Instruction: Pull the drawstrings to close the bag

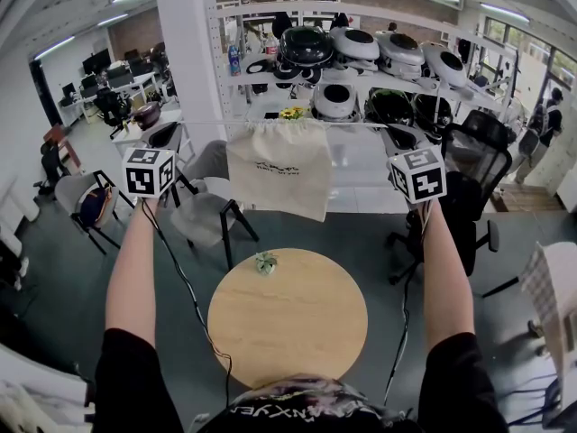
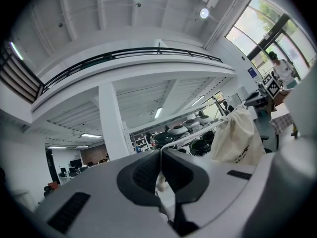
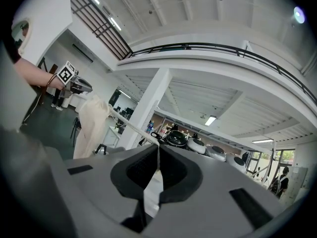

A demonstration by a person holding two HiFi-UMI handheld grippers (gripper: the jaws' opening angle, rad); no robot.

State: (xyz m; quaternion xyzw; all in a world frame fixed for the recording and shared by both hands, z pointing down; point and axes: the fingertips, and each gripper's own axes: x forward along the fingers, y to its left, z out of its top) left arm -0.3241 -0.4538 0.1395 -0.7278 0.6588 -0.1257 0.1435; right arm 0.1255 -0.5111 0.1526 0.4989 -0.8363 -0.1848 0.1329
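A cream cloth bag (image 1: 279, 174) hangs in mid-air between my two grippers, its mouth gathered tight on a white drawstring (image 1: 352, 124) stretched level to both sides. My left gripper (image 1: 160, 142) is shut on the left end of the drawstring (image 2: 198, 133), with the bag (image 2: 237, 140) off to its right. My right gripper (image 1: 399, 140) is shut on the right end of the drawstring (image 3: 133, 128), with the bag (image 3: 91, 128) to its left. In the gripper views the left gripper (image 2: 161, 155) and the right gripper (image 3: 158, 152) show jaws pressed together on the cord.
A round wooden table (image 1: 288, 318) stands below the bag with a small green plant (image 1: 265, 262) near its far edge. Chairs (image 1: 212, 210) stand left and right (image 1: 473, 165). Behind are a white pillar (image 1: 185, 43) and shelves of helmets (image 1: 361, 61).
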